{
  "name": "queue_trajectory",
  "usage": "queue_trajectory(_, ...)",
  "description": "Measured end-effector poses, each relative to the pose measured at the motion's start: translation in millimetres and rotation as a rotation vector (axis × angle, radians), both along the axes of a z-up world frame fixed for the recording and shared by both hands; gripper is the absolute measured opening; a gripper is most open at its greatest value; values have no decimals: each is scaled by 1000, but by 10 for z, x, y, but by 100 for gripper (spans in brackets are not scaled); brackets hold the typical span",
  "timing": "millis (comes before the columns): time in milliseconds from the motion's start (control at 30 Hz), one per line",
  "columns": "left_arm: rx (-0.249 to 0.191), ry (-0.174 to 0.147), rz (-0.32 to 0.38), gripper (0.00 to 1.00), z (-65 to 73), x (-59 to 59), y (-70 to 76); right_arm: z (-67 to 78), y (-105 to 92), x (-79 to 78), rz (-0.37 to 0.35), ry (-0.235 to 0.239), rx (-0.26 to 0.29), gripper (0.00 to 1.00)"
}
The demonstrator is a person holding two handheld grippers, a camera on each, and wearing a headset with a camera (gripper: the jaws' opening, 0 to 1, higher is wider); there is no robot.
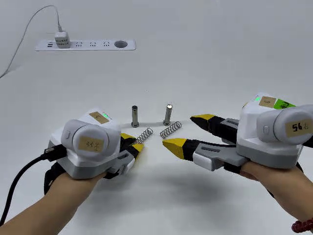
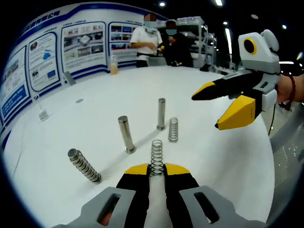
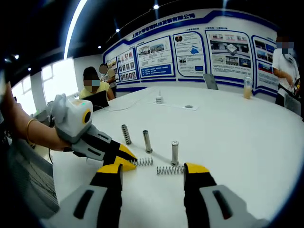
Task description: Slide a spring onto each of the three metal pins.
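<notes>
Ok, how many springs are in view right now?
3. One spring sits over a pin; one is clamped in the left gripper; one lies loose beside a bare pin.

Item 1, my left gripper (image 1: pixel 135 145): rounded white housing on a grey underbody, black jaws tipped yellow. Tan label (image 1: pixel 91 144) with handwriting I cannot read. Thick black cable (image 1: pixel 19 178) at the rear, black strap (image 1: pixel 49 180) at the wrist.

Item 2, my right gripper (image 1: pixel 184 131): matching white housing, grey jaw carriers, yellow-tipped black jaws. Second tan label (image 1: pixel 298 127), also handwritten. Green patch (image 1: pixel 283 104) on top.

Worn: red bead bracelet (image 1: pixel 303 226), right wrist.
</notes>
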State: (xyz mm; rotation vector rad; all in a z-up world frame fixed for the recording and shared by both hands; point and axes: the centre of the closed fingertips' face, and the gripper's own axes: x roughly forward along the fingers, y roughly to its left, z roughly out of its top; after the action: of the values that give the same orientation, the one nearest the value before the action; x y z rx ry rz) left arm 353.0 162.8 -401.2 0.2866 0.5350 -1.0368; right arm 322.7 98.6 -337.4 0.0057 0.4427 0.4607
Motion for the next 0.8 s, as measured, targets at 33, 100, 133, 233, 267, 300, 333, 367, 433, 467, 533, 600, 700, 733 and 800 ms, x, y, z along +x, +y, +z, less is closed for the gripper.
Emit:
queue_trajectory(33,2,-3,-2,11,-1,-1,-3,1,3,0,1,1,0,53)
queue_trajectory(100,8,-10,-8,11,-3,1,-4,0,5,0,0,4,1,53)
queue_trajectory(133,11,-13,-12,11,-4,2,-5,-4,3,1,-1,7,1,53)
queue_trajectory(233,13,-11,-6,10,-5,14,1,-6,-6,3,-8,13,1,53)
queue_trajectory(267,13,-10,-5,10,-5,14,4,-5,-10,5,-15,18,7,53)
queue_trajectory(300,15,-12,-2,10,-4,15,9,-2,-16,8,-22,21,14,53)
queue_trajectory(333,16,-25,2,10,13,25,19,7,-19,12,-27,25,25,53)
queue_trajectory(367,4,-38,0,10,46,21,13,17,-22,15,-30,25,32,52)
queue_trajectory(433,-9,-52,0,10,114,10,11,56,-8,23,-32,25,70,52)
queue_trajectory(467,-15,-63,-1,10,145,10,6,76,6,28,-33,26,98,52)
queue_trajectory(533,-25,-77,-5,10,207,1,3,125,-2,49,-41,15,116,52)
queue_trajectory(600,-36,-89,-4,10,264,-7,9,177,14,68,-43,9,142,52)
queue_trajectory(700,-58,-100,1,10,355,-37,25,235,41,90,-40,2,164,52)
queue_trajectory(733,-63,-105,1,10,380,-45,27,240,47,95,-40,3,164,52)
queue_trajectory(800,-84,-123,0,10,458,-71,32,251,69,106,-37,7,168,51)
